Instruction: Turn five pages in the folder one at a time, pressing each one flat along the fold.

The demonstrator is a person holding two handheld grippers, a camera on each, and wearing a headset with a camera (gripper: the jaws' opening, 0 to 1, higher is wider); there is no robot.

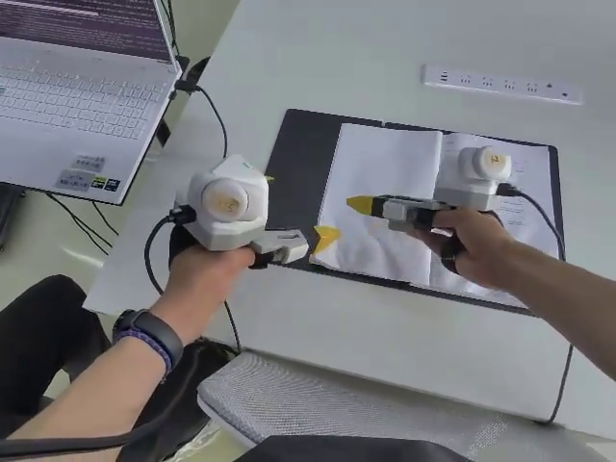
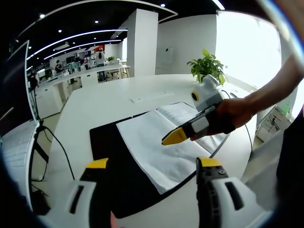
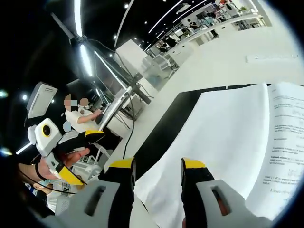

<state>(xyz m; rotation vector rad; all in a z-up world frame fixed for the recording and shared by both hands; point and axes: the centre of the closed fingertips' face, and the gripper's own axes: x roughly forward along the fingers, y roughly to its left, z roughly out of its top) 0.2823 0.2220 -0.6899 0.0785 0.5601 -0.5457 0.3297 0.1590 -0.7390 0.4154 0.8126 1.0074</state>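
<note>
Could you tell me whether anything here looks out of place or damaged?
Nothing stands out. The folder lies open on the table, and its visible pages look untorn and unstained.

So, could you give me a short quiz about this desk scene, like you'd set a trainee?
1. True or false: the folder lies open on the table.
2. What lies on the table beyond the folder? A) a power strip B) a mug C) a stapler
3. Fill in: the jaws of the left gripper stand ___.
Key: 1 true; 2 A; 3 open.
</note>
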